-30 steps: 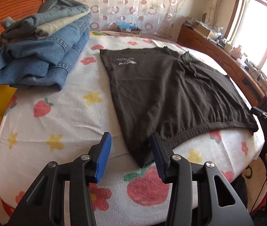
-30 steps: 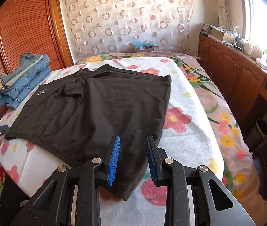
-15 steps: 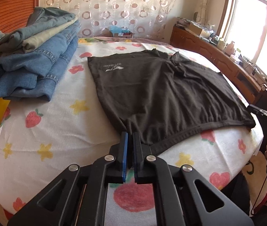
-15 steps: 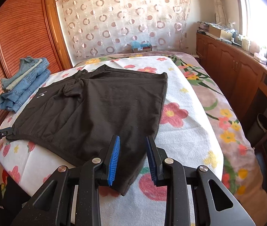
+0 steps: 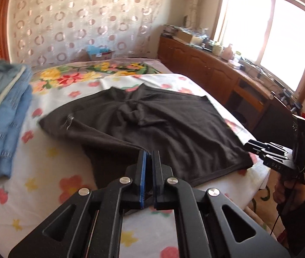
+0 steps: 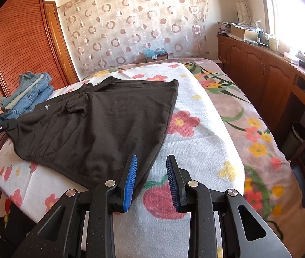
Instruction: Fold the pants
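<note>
The pants (image 5: 165, 126) are a matt, dark brown knit cloth with a fine ribbed texture. The bed cover (image 6: 206, 150) under them looks like nubbly white towelling printed with flowers and strawberries. The folded jeans (image 5: 4, 116) are blue denim with visible stitching. The left gripper (image 5: 149, 157) and right gripper (image 6: 151, 164) are matt, grainy black plastic with shiny metal bolts and ridged blue rubbery pads (image 6: 131, 178). The wardrobe (image 6: 21, 64) is glossy slatted wood

Dark brown pants (image 5: 173, 129) lie spread (crotch bunched) on the bed, one waistband corner seemingly lifted.
</note>
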Motion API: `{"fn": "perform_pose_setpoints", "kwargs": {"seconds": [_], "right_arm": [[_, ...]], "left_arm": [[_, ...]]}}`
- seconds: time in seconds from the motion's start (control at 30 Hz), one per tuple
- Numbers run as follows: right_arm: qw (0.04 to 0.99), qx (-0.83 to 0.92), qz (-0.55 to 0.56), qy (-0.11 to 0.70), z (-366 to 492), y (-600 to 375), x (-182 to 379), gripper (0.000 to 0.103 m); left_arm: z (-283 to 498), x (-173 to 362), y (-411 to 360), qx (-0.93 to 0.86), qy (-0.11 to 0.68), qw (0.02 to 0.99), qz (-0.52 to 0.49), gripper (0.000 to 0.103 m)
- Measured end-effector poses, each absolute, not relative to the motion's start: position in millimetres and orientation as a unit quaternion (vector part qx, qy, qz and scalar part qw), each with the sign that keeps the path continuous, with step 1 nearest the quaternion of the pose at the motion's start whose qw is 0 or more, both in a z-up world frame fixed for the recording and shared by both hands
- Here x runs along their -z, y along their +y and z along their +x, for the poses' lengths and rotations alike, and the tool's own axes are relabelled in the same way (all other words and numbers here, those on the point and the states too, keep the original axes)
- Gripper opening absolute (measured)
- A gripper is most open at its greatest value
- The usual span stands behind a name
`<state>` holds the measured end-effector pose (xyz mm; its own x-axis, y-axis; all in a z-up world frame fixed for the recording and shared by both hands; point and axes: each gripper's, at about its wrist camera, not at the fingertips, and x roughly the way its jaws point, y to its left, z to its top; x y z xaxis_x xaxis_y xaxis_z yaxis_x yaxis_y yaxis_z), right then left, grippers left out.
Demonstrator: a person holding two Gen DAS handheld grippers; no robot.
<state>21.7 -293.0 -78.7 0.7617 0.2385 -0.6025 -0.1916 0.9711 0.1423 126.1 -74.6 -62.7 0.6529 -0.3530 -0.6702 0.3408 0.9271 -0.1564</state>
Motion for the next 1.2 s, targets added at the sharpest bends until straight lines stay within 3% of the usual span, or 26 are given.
{"fn": "perform_pose_setpoints", "kwargs": {"seconds": [0.47,0.8,0.97,1.03,1.13,1.2], "right_arm": [[0.944,-0.104,0.052,0.310,5,-314,78,0.029],[0.944,-0.106,0.050,0.307,-1,-315,77,0.029],[0.944,-0.113,0.047,0.305,1,-309,74,0.029],[0.944,-0.115,0.045,0.305,3,-307,74,0.029],[0.944,-0.119,0.041,0.306,5,-302,74,0.029],[0.943,-0.122,0.039,0.307,8,-299,75,0.029]], "left_arm": [[147,21,-183,0.286,0.352,0.891,0.021,0.006],[141,13,-197,0.282,0.343,0.895,0.035,0.006],[148,20,-184,0.252,0.345,0.903,0.052,0.029],[151,27,-174,0.241,0.350,0.904,0.051,0.049],[156,39,-156,0.228,0.361,0.903,0.044,0.055],[158,49,-146,0.219,0.370,0.902,0.043,0.072]]}}
